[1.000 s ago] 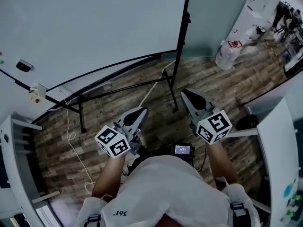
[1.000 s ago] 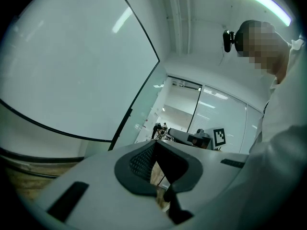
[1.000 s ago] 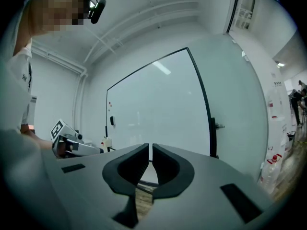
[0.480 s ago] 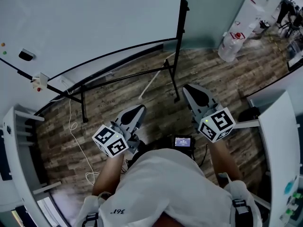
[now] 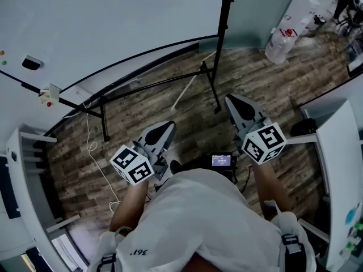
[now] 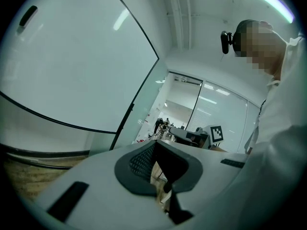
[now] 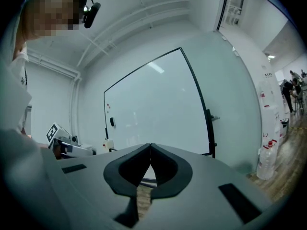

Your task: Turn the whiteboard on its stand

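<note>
Facing the person: whiteboard (image 5: 113, 21) on its black stand (image 5: 223, 13), wood floor (image 5: 142, 111) beneath (upper left of the head view).
Left gripper (image 5: 164, 129) and right gripper (image 5: 235, 102) hover well short of it, jaws of each pressed together, gripping nothing.

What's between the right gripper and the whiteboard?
In the head view, only bare wooden floor and the stand's black leg lie between right gripper and whiteboard.

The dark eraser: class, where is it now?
Head view, far left: the dark eraser sits on the whiteboard face, just right of two small magnets and above the white box.
</note>
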{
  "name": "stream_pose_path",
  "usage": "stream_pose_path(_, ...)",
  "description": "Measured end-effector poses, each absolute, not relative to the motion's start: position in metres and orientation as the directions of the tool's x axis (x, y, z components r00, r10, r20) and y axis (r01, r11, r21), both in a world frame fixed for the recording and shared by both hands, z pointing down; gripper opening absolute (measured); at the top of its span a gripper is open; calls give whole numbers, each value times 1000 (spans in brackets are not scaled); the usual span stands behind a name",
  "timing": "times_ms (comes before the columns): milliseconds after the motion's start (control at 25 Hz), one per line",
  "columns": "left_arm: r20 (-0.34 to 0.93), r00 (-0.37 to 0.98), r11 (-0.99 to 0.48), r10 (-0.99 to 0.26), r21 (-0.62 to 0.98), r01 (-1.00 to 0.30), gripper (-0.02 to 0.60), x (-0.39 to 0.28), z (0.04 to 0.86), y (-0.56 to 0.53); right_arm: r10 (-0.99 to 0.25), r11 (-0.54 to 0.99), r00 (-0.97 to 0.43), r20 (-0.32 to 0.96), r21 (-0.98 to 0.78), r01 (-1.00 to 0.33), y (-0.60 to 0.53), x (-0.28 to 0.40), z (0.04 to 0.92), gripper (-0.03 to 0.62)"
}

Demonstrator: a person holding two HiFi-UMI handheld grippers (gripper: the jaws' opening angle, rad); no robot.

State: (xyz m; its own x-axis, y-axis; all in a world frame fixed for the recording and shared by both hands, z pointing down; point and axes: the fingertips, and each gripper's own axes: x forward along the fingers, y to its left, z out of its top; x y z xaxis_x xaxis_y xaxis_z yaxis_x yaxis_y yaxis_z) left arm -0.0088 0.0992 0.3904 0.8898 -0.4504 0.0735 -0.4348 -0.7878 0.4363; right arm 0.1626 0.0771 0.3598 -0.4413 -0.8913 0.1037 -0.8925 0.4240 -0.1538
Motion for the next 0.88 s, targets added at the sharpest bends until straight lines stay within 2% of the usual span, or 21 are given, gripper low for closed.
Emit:
stream_pose_path(480, 72, 921, -812, -384, 449, -374, -2, 0, 390, 92, -929, 331, -346, 128, -127, -935, 77, 173, 360, 25)
stream_pose_path(880, 61, 929, -819, -366, 452, -353, -2, 2, 386, 87, -937, 309, -320, 142, -95, -946, 74, 173, 356, 25)
